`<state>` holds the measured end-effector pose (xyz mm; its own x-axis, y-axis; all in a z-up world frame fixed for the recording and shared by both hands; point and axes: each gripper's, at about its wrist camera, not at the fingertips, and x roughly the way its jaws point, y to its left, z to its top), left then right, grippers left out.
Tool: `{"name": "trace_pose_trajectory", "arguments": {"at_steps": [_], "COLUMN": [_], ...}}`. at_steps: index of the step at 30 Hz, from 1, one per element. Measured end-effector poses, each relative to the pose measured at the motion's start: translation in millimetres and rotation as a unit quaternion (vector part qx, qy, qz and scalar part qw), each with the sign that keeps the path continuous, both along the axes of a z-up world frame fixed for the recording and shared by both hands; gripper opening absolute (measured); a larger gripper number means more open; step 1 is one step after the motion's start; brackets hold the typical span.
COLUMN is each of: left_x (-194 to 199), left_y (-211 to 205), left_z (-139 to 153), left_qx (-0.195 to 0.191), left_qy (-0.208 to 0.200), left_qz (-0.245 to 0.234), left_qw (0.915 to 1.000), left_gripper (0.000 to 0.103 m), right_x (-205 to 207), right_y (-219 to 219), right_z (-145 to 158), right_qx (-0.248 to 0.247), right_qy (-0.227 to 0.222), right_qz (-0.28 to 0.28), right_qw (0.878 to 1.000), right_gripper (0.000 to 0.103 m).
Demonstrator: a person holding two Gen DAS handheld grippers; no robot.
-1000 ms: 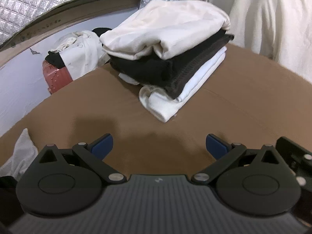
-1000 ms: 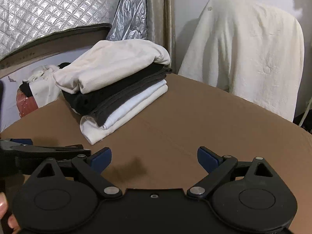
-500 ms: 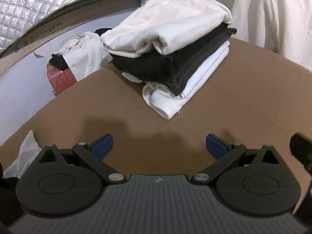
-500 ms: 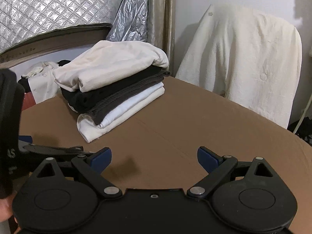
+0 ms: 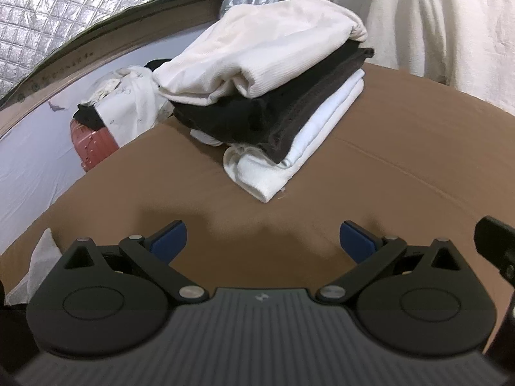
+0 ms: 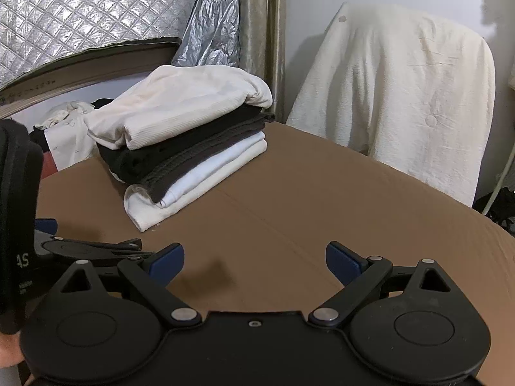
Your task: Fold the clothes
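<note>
A stack of folded clothes [image 5: 273,96] rests on the brown table [image 5: 386,167]: a cream garment [image 5: 264,51] on top, a black one [image 5: 264,119] in the middle, a white one [image 5: 309,148] at the bottom. The right wrist view shows the same stack [image 6: 180,135] at centre left. My left gripper [image 5: 262,241] is open over bare table, a little short of the stack. My right gripper [image 6: 254,259] is open too, with nothing between its fingers. The left gripper's body [image 6: 19,225] shows at the left edge of the right wrist view.
A cream blanket [image 6: 402,96] drapes a chair behind the table. Unfolded clothes [image 5: 128,96] lie on a red case [image 5: 93,144] beyond the table's left edge. White cloth [image 5: 35,267] hangs at the near left edge. Silver quilted sheeting [image 6: 80,16] covers the back.
Both grippers have drifted slightly back and to the right, so the stack sits a little farther left in both views. Both stayed open.
</note>
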<state>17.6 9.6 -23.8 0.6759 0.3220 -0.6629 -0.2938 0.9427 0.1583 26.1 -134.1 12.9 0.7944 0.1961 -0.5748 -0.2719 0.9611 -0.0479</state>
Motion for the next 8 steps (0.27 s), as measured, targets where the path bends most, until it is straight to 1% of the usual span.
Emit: {"name": "trace_pose_trajectory", "arguments": {"at_steps": [3, 8], "left_x": [-0.1, -0.9], "left_y": [-3.5, -1.3], "left_z": [-0.7, -0.1], "left_qx": [0.012, 0.001], "left_qy": [0.001, -0.001], "left_qz": [-0.002, -0.004], "left_qw": [0.9999, 1.0], "left_gripper": [0.103, 0.103], "right_x": [-2.0, -7.3], "right_y": [1.6, 6.3], "right_z": [0.5, 5.2], "right_qx": [-0.006, -0.016], "right_qy": [-0.001, -0.013], "right_qz": [0.007, 0.012], "right_qw": [1.0, 1.0], "right_gripper": [0.097, 0.097]}}
